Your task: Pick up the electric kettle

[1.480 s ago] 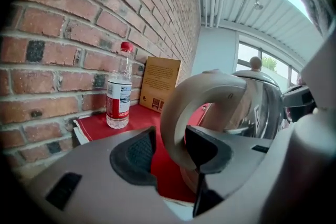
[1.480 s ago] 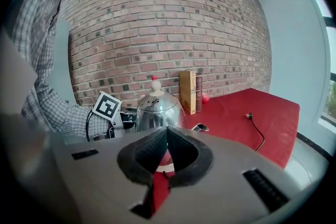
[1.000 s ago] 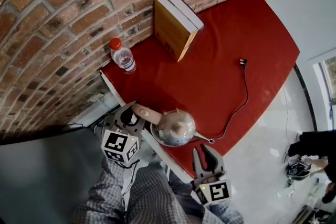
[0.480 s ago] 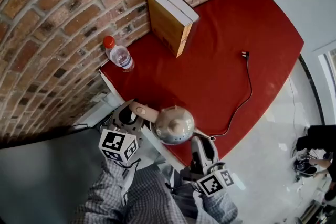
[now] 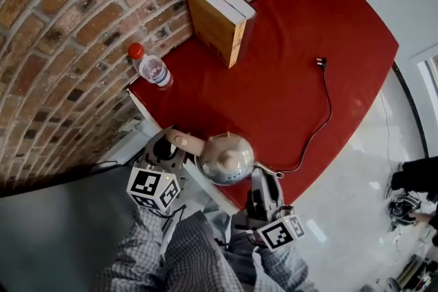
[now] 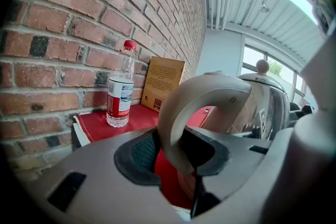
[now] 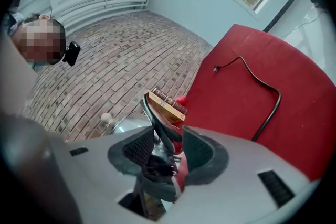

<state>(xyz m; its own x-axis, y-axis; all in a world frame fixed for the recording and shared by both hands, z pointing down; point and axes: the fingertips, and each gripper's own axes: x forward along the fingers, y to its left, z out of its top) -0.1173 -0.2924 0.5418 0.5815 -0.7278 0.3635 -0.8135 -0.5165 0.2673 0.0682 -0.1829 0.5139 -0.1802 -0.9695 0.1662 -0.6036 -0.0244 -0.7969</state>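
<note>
Electric kettle [image 5: 224, 159] is set at the counter's [image 5: 294, 78] near edge. Its handle [image 5: 183, 142] is clamped by the left gripper [image 5: 167, 149]. The right gripper's [image 5: 263, 180] jaws have just been opened and are held apart, with the spout [image 5: 267, 169] between them. A red-capped bottle [image 5: 150, 67], contents unclear, is stood at the far left corner by the brick wall [image 5: 68, 10]. A book [image 5: 217, 20] is stood further along. A cord [image 5: 323, 116] is trailed across the red cover.
</note>
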